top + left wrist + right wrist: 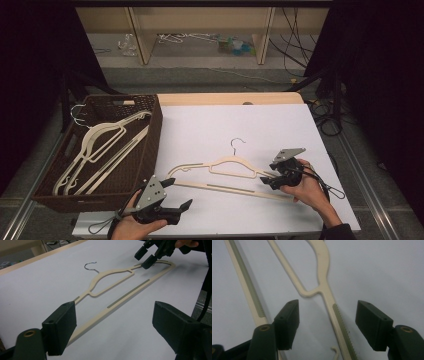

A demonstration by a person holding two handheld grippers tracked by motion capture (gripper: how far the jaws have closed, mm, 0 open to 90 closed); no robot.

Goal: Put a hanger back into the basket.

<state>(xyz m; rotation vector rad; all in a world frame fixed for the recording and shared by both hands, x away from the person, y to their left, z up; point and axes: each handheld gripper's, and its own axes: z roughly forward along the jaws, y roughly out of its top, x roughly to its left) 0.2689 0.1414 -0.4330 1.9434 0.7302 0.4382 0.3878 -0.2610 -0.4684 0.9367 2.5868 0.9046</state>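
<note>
A cream plastic clothes hanger with a metal hook (231,172) lies flat on the white table (225,130), just right of the brown wicker basket (150,145). The right gripper (265,181), held low in a hand reaching in from the table's near edge, straddles the hanger's right shoulder arm, jaws apart and not touching it. The left gripper (180,192), held level near the hanger's left end, has jaws spread wide, empty.

High view above table (240,125) facing fwd/down, both gripper views close, all share hanger (227,172).
</note>
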